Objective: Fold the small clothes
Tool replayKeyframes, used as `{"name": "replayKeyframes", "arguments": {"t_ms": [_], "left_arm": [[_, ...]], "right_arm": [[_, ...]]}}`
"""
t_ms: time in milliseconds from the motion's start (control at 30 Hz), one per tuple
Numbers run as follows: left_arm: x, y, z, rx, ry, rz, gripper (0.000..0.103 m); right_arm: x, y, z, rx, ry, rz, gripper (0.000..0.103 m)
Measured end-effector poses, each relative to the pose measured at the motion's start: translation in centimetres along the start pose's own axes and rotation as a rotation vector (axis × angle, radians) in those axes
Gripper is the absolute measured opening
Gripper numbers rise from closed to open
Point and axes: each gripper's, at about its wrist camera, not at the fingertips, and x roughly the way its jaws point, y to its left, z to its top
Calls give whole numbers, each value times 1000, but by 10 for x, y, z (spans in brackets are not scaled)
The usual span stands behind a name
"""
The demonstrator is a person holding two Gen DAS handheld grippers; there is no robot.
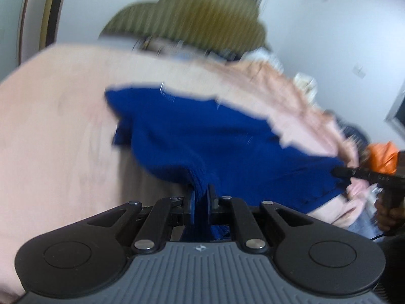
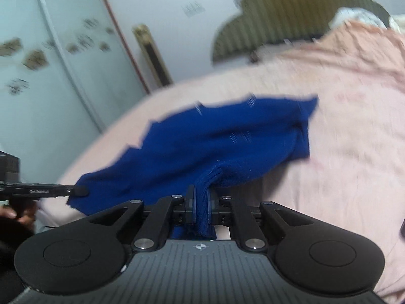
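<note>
on a bed spread with a pink sheet [image 1: 50, 116], the left claw [image 1: 201, 197] is pinched tight on one ribbed edge of a blue knit garment [image 1: 202, 136], its far end lying on the sheet. to the right, the right claw [image 2: 201, 198] is clamped on another bunched edge of the same garment, the cloth sagging between the two grips. both views are motion-blurred; an olive striped headboard [image 2: 291, 12] stands behind the bed, and a hand [image 1: 387, 215] grips the right tool's handle.
</note>
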Motion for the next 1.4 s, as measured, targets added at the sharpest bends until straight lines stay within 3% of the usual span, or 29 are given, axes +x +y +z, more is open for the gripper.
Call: {"name": "replayKeyframes", "arguments": {"t_ms": [100,200,367,500,733,1000,1233,1400], "left_arm": [[-27,0,11,-16,-73,-56,8],[-35,-1,16,-23,-98,-65,8],[-17,-5,24,-13,-76,-24,8],[-1,-8,45,-12,-117,4,8],[37,-9,83,-56,-136,71,8],[85,-9,120,-46,-116,203,8],[128,-1,146,-15,-109,271,8],[171,13,159,-28,-63,304,8]], "right_arm": [[-35,8,13,-23,-76,33,11],[-51,7,19,-13,-108,85,12],[-25,-5,20,38,-44,94,12],[-13,-11,28,76,-96,105,12],[30,-35,54,144,-184,-8,12],[87,-57,80,161,-231,-121,12],[131,-88,99,254,-244,-145,12],[163,-114,107,331,-219,-161,12]]}}
